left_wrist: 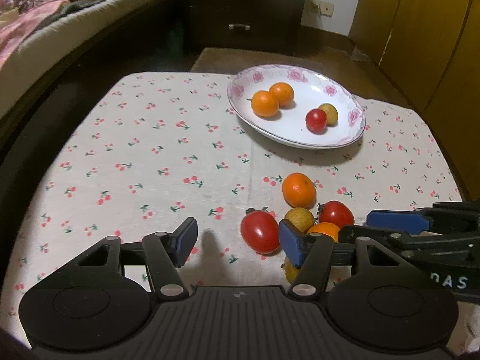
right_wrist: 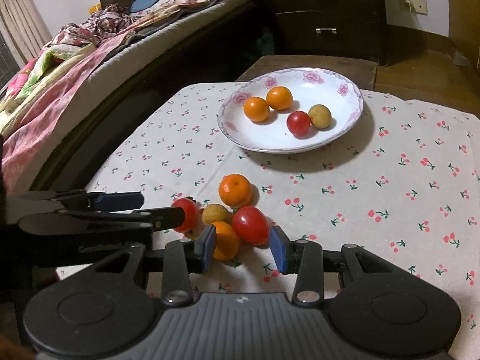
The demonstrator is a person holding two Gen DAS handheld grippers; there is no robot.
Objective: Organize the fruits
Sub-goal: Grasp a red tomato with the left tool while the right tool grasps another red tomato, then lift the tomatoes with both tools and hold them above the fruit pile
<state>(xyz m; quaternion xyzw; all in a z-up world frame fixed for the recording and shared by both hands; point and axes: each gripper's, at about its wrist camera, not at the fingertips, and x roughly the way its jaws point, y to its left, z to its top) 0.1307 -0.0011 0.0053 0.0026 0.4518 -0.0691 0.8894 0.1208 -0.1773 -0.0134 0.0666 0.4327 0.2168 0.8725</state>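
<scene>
A flowered white plate (left_wrist: 354,117) (right_wrist: 354,102) holds two oranges, a red tomato and a small yellow fruit. Nearer on the cloth lies a cluster: an orange (left_wrist: 298,190) (right_wrist: 235,190), a yellow fruit (left_wrist: 300,219) (right_wrist: 216,214), two red tomatoes (left_wrist: 259,232) (right_wrist: 250,225) and a second orange (right_wrist: 225,241). My left gripper (left_wrist: 238,244) is open, with the left tomato just inside its right finger. My right gripper (right_wrist: 243,250) is open around the second orange and the right tomato, not pressing on either. Another yellowish fruit (left_wrist: 289,270) is half hidden under my left gripper's right finger.
The cherry-print cloth (left_wrist: 150,165) covers a small table whose edges drop off on all sides. A bed with heaped bedding (right_wrist: 75,57) runs along the left. A dark chest of drawers (right_wrist: 324,9) stands behind, and wooden cupboards (left_wrist: 420,30) at the right.
</scene>
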